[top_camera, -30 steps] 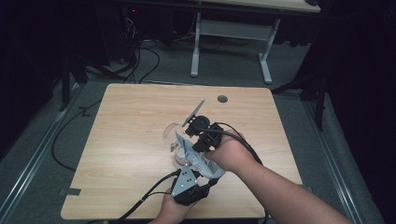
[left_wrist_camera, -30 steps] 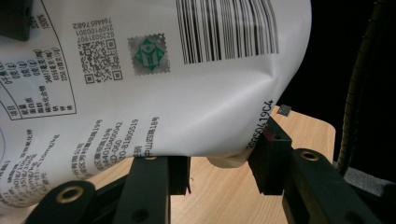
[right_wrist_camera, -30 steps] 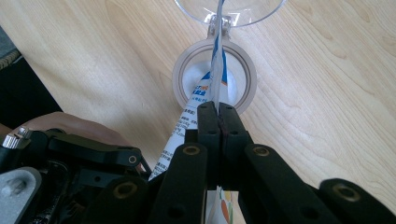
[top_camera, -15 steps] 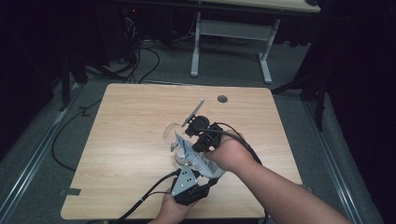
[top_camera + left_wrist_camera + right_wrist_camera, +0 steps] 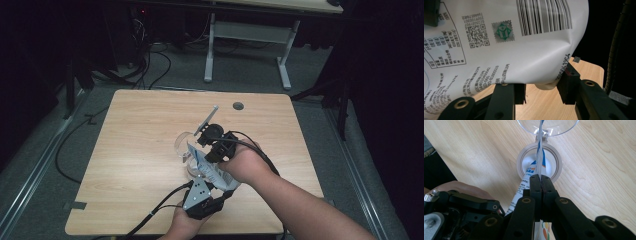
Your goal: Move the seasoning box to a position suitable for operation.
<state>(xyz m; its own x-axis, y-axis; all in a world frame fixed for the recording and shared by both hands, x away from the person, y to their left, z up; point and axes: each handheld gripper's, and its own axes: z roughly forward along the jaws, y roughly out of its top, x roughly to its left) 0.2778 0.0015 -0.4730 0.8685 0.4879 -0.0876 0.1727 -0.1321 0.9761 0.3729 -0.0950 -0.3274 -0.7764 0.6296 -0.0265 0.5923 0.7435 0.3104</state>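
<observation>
Black jaws of the right gripper point(image 5: 540, 181) pinch a glossy white pouch's point(image 5: 506, 42) thin edge above a clear glass point(image 5: 547, 125) and its round lid point(image 5: 539, 165). Left gripper point(image 5: 541, 88) jaws clamp the pouch's crinkled bottom corner, over the pale wooden table point(image 5: 135, 150).

The high view looks forward and down over the whole bench point(image 5: 150, 150). Both tool views sit very close, sharing the white pouch point(image 5: 524, 50) with it; the right one faces straight down.
</observation>
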